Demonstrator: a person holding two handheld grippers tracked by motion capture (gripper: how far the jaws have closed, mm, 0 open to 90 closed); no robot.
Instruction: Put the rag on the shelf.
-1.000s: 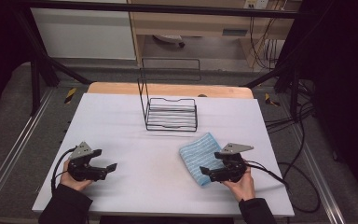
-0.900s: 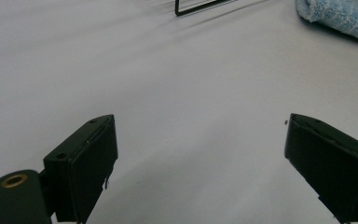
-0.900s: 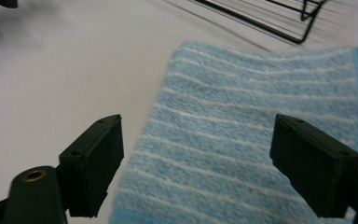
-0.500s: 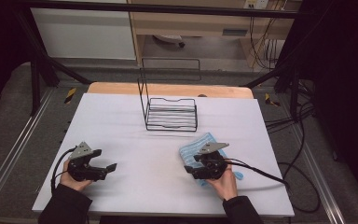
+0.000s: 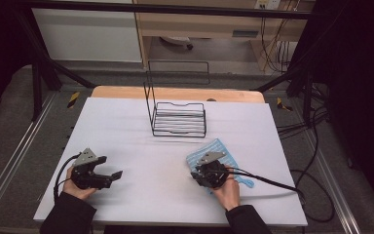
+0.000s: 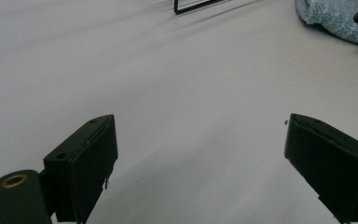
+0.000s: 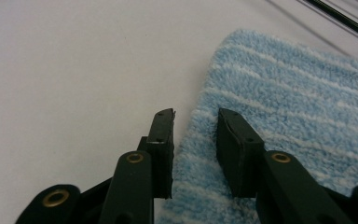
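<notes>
While the table (image 5: 126,122) is carrying a wire rack (image 5: 179,119) at its far middle, a blue cloth (image 7: 279,121) is lying flat near the front right, well apart from the rack. The right gripper (image 7: 196,123) is working the pick-up step: its fingers have just been closing, narrow now, straddling the cloth's left edge without yet pinching it. The left gripper (image 6: 200,140) is resting wide open over bare table, holding nothing. Next move, likely: squeezing fully, then lifting.
</notes>
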